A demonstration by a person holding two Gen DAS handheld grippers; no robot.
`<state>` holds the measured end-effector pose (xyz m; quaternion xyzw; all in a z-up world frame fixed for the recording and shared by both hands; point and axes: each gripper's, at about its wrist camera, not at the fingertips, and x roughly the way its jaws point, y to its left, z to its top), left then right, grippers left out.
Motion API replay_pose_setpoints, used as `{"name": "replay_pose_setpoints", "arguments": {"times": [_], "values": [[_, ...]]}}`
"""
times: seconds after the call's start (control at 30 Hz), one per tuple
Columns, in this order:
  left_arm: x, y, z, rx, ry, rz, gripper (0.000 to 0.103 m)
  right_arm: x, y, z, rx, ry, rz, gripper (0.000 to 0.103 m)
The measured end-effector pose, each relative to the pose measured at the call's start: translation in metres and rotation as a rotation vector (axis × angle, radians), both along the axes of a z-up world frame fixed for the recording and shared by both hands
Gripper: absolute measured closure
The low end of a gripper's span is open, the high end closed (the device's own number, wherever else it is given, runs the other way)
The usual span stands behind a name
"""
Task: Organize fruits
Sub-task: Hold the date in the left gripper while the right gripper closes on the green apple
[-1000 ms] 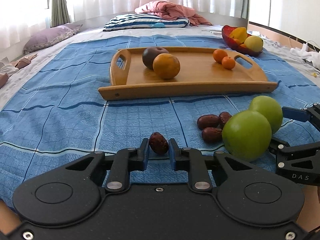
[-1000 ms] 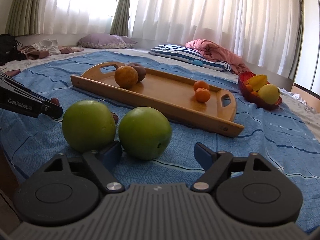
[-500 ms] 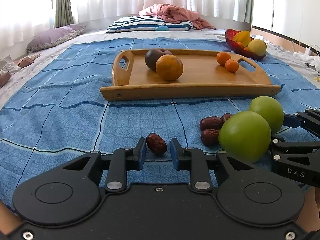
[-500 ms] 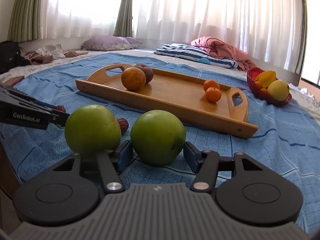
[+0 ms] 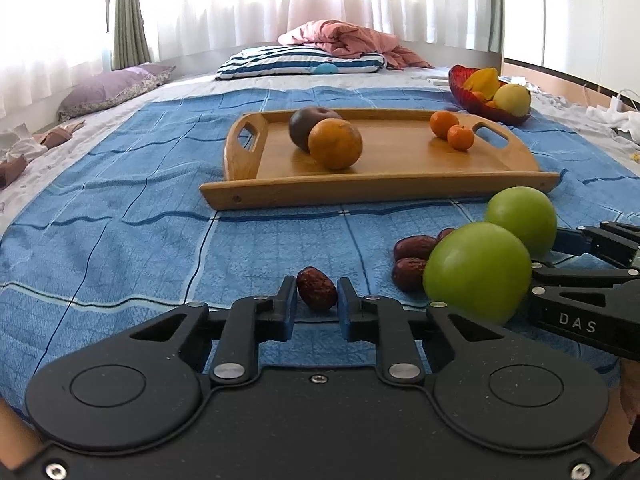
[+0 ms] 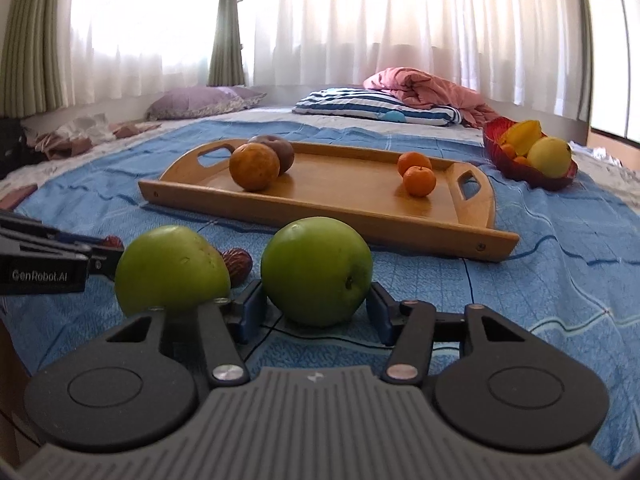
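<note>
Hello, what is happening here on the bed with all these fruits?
A person works two handheld grippers on the blue bedspread. The left gripper is shut on a dried red date. The right gripper is closing around a green apple, beside a second green apple. The wooden tray behind holds two large and two small fruits.

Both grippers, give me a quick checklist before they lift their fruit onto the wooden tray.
1. Left gripper shut on the red date: ok.
2. Right gripper closing around the green apple; firm pad contact: cannot tell.
3. Second green apple apart from the right fingers: not ok, it crowds one.
4. Wooden tray has bare space in the middle: ok.
5. Path to the tray unobstructed: ok.
</note>
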<state>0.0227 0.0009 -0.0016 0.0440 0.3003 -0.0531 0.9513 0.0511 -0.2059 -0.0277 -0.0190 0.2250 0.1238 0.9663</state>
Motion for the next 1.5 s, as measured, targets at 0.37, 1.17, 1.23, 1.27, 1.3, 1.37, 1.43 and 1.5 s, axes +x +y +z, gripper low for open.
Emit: {"name": "replay_pose_setpoints", "arguments": {"times": [0.37,1.17,1.23,1.27,1.3,1.37,1.43,1.5], "values": [[0.016,0.003,0.018,-0.05,-0.021,0.002,0.083,0.002,-0.011,0.012,0.041,0.004,-0.064,0.046],[0.055,0.01,0.03,-0.097,0.0,0.008,0.083,0.035,-0.008,0.023,0.021,0.064,-0.086,0.025],[0.056,0.011,0.03,-0.098,0.002,0.008,0.083,0.04,-0.011,0.021,0.054,0.099,-0.083,0.023],[0.057,0.012,0.03,-0.1,0.004,0.009,0.083,0.042,-0.012,0.02,0.066,0.119,-0.083,0.022],[0.059,0.012,0.029,-0.103,0.008,0.009,0.083,0.045,-0.013,0.018,0.076,0.138,-0.083,0.022],[0.062,0.013,0.029,-0.109,0.014,0.01,0.083,0.049,-0.015,0.015,0.099,0.175,-0.089,0.022],[0.064,0.014,0.028,-0.112,0.021,0.013,0.083,0.052,-0.015,0.014,0.1,0.201,-0.096,0.022],[0.066,0.014,0.027,-0.112,0.025,0.012,0.083,0.052,-0.012,0.017,0.085,0.208,-0.099,0.022]]}}
